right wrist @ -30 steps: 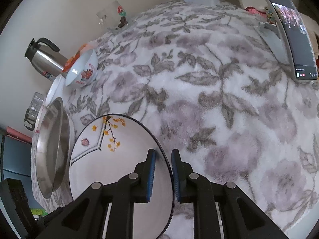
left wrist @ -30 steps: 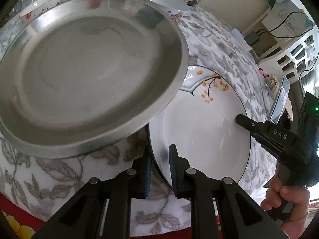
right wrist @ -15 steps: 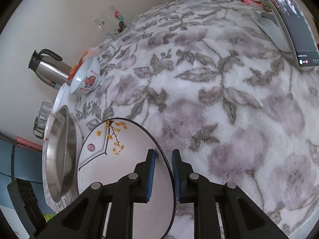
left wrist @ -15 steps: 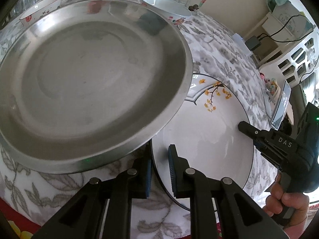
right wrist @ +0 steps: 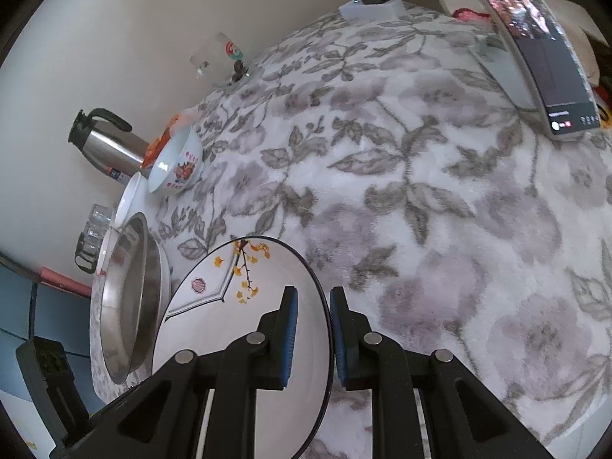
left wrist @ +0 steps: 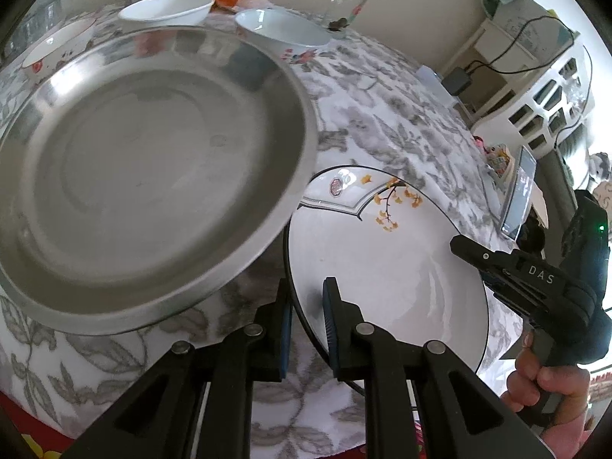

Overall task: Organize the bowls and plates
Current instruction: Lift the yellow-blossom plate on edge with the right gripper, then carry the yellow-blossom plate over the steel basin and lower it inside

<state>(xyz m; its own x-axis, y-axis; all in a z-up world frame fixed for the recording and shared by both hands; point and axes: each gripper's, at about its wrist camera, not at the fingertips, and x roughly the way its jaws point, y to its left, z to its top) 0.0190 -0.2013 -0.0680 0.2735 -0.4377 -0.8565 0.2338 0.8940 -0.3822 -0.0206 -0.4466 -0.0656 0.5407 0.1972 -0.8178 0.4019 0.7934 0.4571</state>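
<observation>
A white plate with a black rim and yellow leaves (left wrist: 386,264) is held off the floral tablecloth by both grippers. My left gripper (left wrist: 308,325) is shut on its near rim. My right gripper (right wrist: 310,338) is shut on the opposite rim (right wrist: 325,329); it shows in the left wrist view (left wrist: 464,246) at the plate's right edge. A large steel plate (left wrist: 145,176) lies left of the white plate, its edge overlapping it in view. Three bowls stand at the back: one floral (left wrist: 283,30), one plain white (left wrist: 166,7), one at the far left (left wrist: 53,48).
A steel thermos (right wrist: 103,143) and a glass (right wrist: 218,59) stand by the wall. A phone on a stand (right wrist: 535,49) and a white charger box (right wrist: 371,7) sit at the table's far side. Clear glasses (right wrist: 91,237) stand behind the steel plate. A white shelf (left wrist: 535,88) is beyond.
Both grippers have lifted the white plate higher and drawn it slightly back; more of the far table, bowls and thermos has come into view. The steel plate stays put.
</observation>
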